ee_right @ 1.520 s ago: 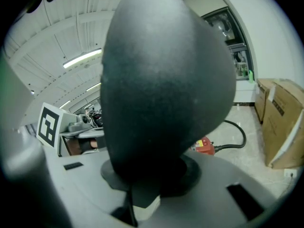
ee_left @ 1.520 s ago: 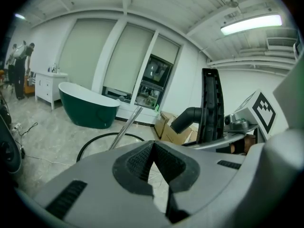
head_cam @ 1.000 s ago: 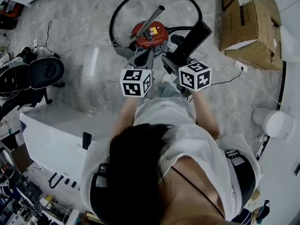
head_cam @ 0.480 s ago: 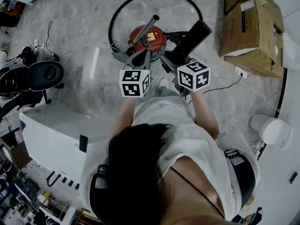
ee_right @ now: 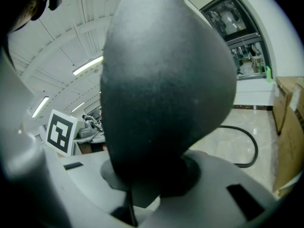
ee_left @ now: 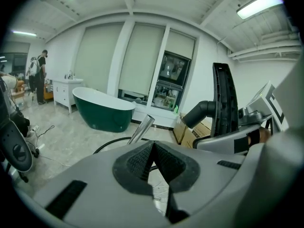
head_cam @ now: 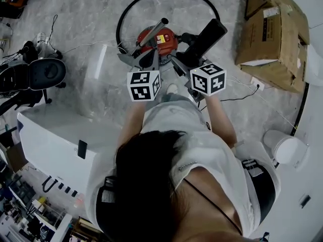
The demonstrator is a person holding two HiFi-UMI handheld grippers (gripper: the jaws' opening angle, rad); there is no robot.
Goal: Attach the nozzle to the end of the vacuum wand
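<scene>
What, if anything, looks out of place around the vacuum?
The black nozzle is off the metal wand, clamped in the right hand-held gripper; the wand's end is bare. Nothing looks spilled or broken.

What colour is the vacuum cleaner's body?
The vacuum body is red, clearest in the head view.

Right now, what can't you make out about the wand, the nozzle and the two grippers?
- Lower end of the wand: in the left gripper view it is hidden behind the shut, empty left gripper. In the head view it is lost behind the gripper bodies.
- Socket of the nozzle: in the right gripper view the nozzle's own dark body fills the frame. It also covers the pads of the right gripper.
- Label on the red vacuum: in the head view the print is too small to read.
</scene>
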